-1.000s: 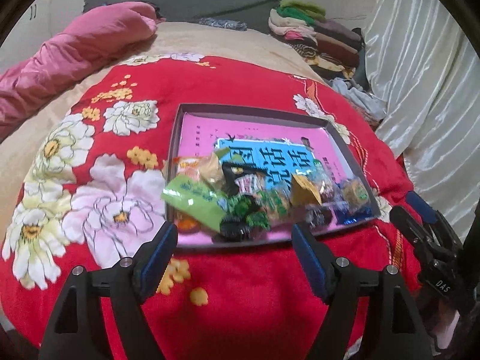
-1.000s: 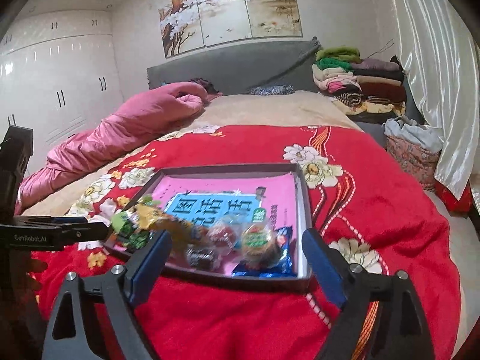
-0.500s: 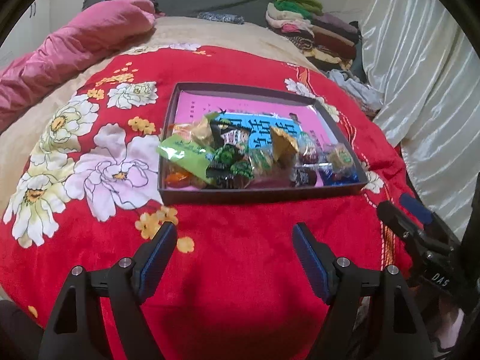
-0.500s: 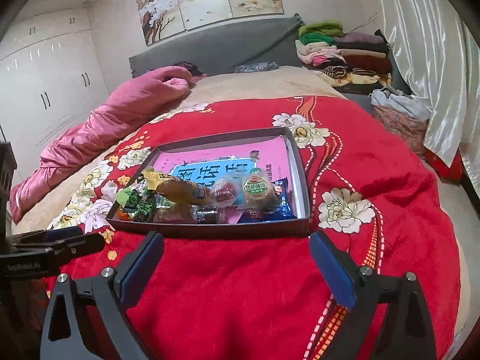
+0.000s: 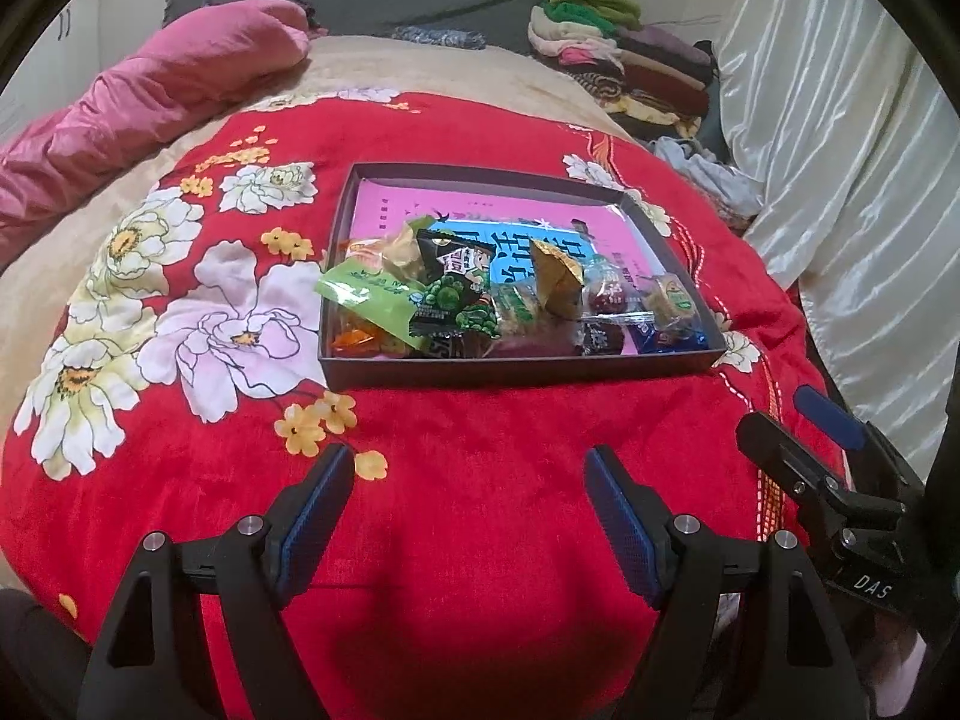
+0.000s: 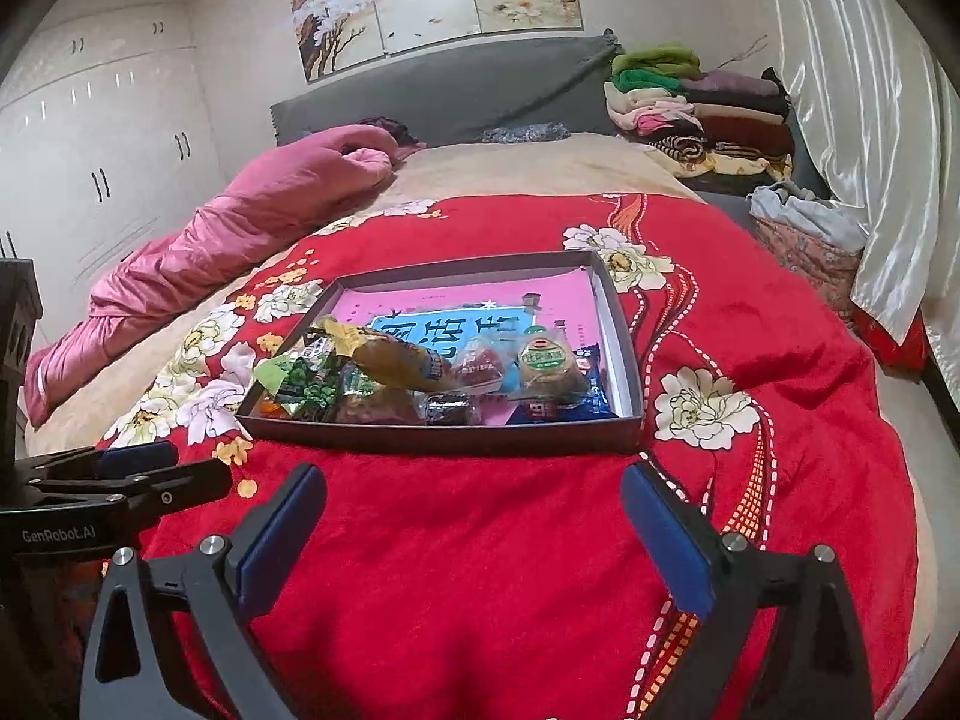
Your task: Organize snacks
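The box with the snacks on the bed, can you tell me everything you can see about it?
The box is a shallow, dark, rectangular tray with low straight walls, probably cardboard. It lies flat on the red flowered blanket. A pink and blue printed sheet covers its floor. The snacks, small wrapped packets in green, gold, red and blue, are heaped along its near side; the far half holds only the sheet. One green packet sticks out over the left wall. Nothing grips the box.

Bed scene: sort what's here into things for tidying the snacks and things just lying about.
For the job:
- snacks
- box
- left gripper, open
- right gripper, open

Just lying about:
- red blanket
- pink quilt
- folded clothes
- curtain
- wall pictures
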`<act>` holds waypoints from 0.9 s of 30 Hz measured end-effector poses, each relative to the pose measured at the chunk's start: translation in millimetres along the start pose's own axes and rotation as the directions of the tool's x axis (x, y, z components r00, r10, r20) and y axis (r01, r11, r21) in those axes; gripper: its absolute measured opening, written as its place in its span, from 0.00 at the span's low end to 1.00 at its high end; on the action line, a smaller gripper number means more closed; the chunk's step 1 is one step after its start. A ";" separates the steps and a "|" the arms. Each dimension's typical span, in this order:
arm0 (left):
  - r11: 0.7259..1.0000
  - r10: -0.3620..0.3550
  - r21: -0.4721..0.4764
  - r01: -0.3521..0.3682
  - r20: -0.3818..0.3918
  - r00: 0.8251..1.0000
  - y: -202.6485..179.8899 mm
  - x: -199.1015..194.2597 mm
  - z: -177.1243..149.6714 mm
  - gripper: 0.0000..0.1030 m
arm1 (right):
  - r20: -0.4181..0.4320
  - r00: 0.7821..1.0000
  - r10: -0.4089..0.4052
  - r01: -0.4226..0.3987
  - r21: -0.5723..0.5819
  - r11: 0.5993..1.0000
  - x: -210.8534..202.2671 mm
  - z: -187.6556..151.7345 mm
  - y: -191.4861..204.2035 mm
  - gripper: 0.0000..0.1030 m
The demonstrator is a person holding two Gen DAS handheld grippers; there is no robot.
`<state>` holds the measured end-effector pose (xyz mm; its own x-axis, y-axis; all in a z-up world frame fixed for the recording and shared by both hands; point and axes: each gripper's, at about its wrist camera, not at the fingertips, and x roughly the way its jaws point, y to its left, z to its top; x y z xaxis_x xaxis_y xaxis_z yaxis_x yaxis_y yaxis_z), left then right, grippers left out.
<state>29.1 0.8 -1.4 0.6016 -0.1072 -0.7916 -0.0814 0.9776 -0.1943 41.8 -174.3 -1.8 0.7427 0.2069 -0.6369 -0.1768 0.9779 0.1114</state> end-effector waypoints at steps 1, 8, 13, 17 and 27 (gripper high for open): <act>1.000 -0.002 0.003 0.002 -0.001 1.000 -0.7 -0.2 -0.2 0.78 | 0.001 1.000 0.000 0.000 -0.001 1.000 -0.6 -0.3 0.7 0.97; 1.000 0.000 0.009 0.000 0.002 1.000 -1.4 -1.6 -0.3 0.78 | 0.004 1.000 0.002 -0.002 -0.024 1.000 -0.9 -1.3 5.6 0.97; 1.000 -0.002 0.007 0.002 0.005 1.000 -1.0 -2.3 -0.1 0.78 | 0.003 1.000 -0.003 0.003 -0.028 1.000 -0.5 -2.0 5.6 0.97; 1.000 -0.002 0.008 0.002 0.003 1.000 -1.2 -1.8 0.1 0.78 | 0.006 1.000 -0.004 0.004 -0.024 1.000 -0.6 -1.5 5.3 0.97; 1.000 0.010 0.017 -0.010 0.003 1.000 -0.8 -3.4 -0.1 0.78 | 0.011 1.000 -0.009 0.009 -0.020 1.000 -0.1 -1.7 3.5 0.97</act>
<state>27.1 0.4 1.4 0.6029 -0.0967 -0.7919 -0.0741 0.9816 -0.1762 40.0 -170.9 -2.6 0.7512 0.1984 -0.6295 -0.1831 0.9790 0.0900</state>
